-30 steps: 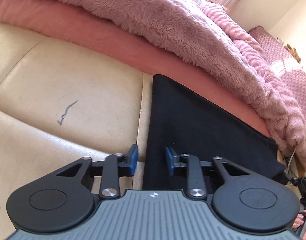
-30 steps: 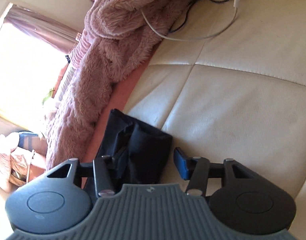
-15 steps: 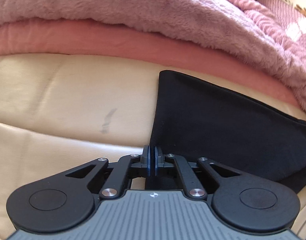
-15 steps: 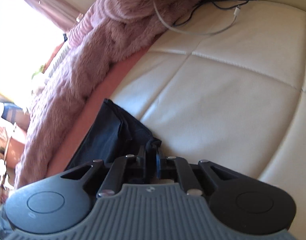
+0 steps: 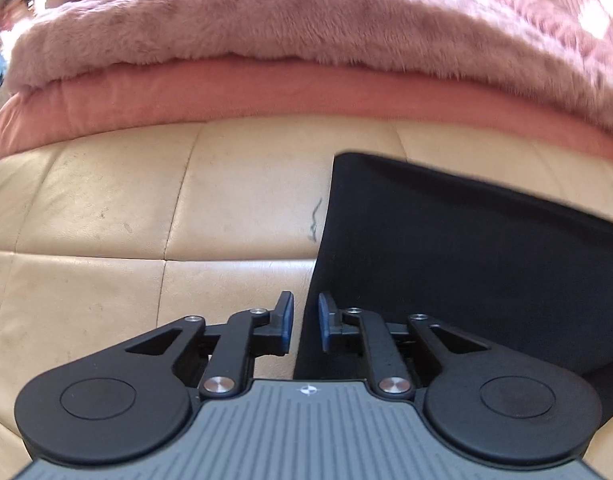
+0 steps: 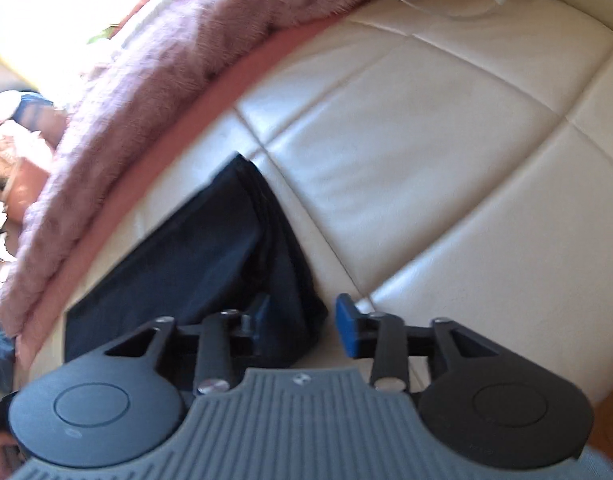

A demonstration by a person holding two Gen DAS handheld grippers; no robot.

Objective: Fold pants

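Left tool (image 5: 305,322) just reopened narrowly, empty, right tool (image 6: 302,326) reopened wider, above black pants (image 5: 446,260)

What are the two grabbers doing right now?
Left gripper: open, holding nothing, just reopened over the black pants.
Right gripper: open, empty, also just reopened.

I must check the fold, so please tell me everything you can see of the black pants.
The black pants are dark, matte, soft-looking cloth, folded into a flat wedge with straight edges. From the right wrist view one end tapers to a corner and shows stacked layers with long creases. They lie on the cream leather cushion, near the pink blanket but apart from it. Neither claw grips them.
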